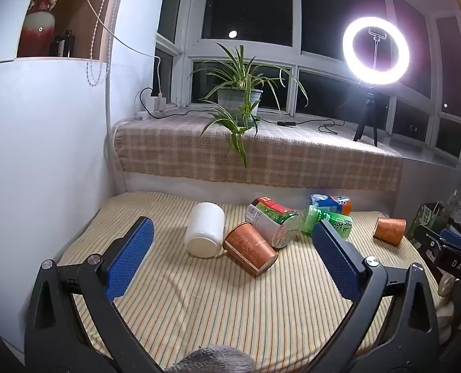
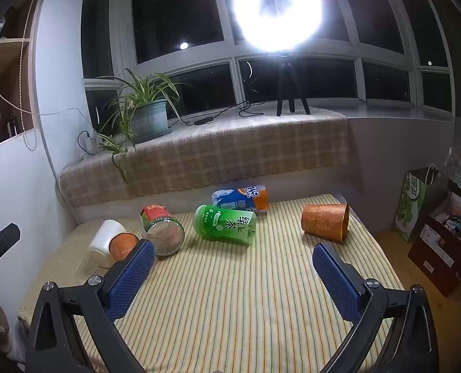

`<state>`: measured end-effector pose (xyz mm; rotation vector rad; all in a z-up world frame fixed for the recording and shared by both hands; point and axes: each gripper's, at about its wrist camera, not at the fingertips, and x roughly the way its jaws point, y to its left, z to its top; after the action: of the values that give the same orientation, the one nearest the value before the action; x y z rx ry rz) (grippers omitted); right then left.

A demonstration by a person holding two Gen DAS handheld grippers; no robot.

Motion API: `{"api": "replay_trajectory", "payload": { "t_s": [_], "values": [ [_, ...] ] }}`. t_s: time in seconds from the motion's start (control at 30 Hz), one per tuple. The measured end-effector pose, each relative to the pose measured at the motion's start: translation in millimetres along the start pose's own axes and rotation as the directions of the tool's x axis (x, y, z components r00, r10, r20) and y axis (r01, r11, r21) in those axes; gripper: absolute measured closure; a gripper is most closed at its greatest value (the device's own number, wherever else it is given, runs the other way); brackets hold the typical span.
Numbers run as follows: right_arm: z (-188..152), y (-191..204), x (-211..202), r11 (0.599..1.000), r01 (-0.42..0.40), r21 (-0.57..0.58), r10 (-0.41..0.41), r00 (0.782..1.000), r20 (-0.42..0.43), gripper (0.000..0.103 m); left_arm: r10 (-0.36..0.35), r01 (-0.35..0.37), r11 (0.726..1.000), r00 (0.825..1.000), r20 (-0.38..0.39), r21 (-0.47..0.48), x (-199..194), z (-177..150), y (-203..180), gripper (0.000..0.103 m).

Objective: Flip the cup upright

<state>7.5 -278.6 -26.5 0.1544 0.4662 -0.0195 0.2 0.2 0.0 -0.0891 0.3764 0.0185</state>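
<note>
Left wrist view showed me a cup point(image 1: 249, 249) on its side just ahead, between my left gripper's point(image 1: 232, 250) spread fingers. My right gripper point(image 2: 233, 262) was released too, another cup point(image 2: 325, 222) ahead-right.

Readable markings are few.

The green cup point(image 2: 225, 224), lying on its side mid-table, carries large white Chinese characters "绿茶" along its wall; the smaller print beside them is too fine to read.

The blue-and-orange cup point(image 2: 240, 198), lying far behind the green one, shows partial white capitals: "TIC" above "EAN", the rest of the words being out of sight.

The green paper bag point(image 2: 412, 199), standing on the floor to the right of the table, bears white characters reading "优酸".

The dark object point(image 1: 454, 264) at the right edge of the left wrist view shows pale letters "DAS".

The red-topped can point(image 1: 271, 220) has print, illegible.
</note>
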Motion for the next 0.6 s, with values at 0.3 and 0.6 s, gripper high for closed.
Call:
{"api": "replay_trajectory", "payload": {
  "t_s": [0.3,0.6],
  "values": [
    [0.0,0.8,1.2,1.0,-0.011,0.005,0.012,1.0,-0.004,0.0,0.005,-0.005,1.0,1.0,0.002,0.001,0.1,-1.3,2.7,0.0],
    [-0.9,-0.8,3.1,1.0,-0.015,0.014,0.015,1.0,-0.019,0.0,0.012,-0.012,1.0,1.0,-0.009,0.012,2.8,-2.7,-2.0,0.0]
  ]
}}
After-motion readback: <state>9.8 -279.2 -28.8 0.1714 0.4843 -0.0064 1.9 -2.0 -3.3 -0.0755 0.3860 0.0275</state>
